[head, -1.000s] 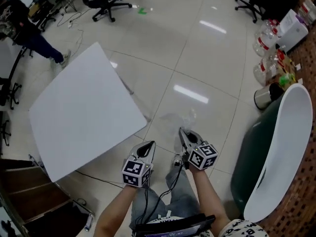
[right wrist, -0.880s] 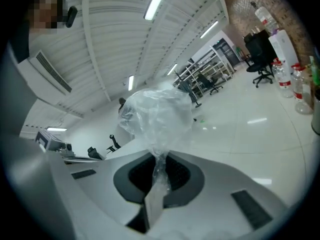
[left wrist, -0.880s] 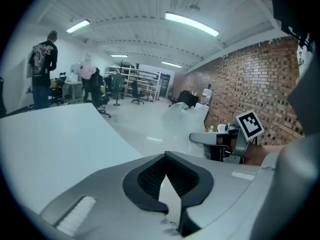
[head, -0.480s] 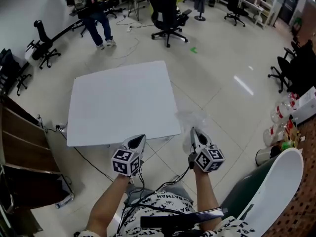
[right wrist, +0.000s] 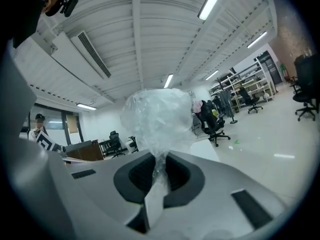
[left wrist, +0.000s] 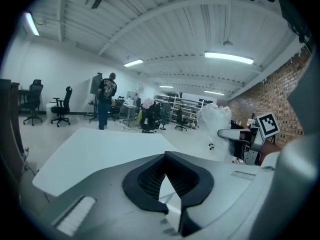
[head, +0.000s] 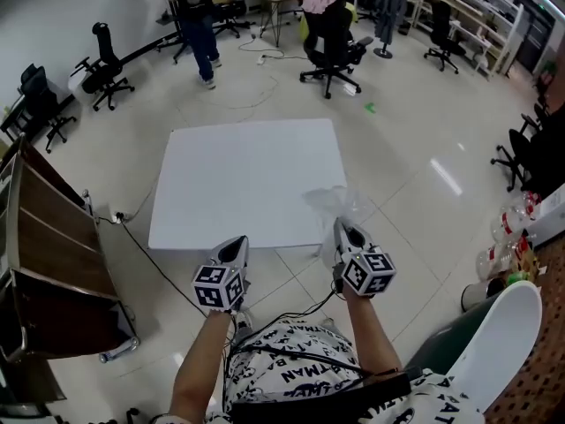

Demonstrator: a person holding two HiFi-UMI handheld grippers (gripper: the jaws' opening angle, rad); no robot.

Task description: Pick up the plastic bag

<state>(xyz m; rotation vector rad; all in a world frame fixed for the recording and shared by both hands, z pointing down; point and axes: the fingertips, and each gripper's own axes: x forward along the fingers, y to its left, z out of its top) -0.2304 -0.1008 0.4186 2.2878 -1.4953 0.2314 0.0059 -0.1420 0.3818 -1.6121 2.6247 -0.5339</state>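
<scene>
A crumpled clear plastic bag [head: 334, 203] hangs in the air over the near right corner of the white table [head: 247, 179]. My right gripper [head: 342, 230] is shut on its gathered neck. In the right gripper view the bag [right wrist: 157, 116] billows up from between the closed jaws of that gripper [right wrist: 159, 158]. My left gripper [head: 235, 249] is held level beside it, shut and empty, just short of the table's near edge. The left gripper view shows its closed jaws [left wrist: 166, 156], the table [left wrist: 100, 151] beyond, and the bag [left wrist: 215, 119] at the right.
A person [head: 199, 11] stands beyond the table among several office chairs [head: 331, 34]. A wooden cabinet [head: 40, 246] stands at the left, with a cable [head: 146, 250] on the floor. A green and white tub chair [head: 490, 343] and bottles [head: 508, 246] are at the right.
The view has swung round, so the table now lies square ahead instead of off to the left. Both grippers stay shut in front of the person, the right one still holding the bag.
</scene>
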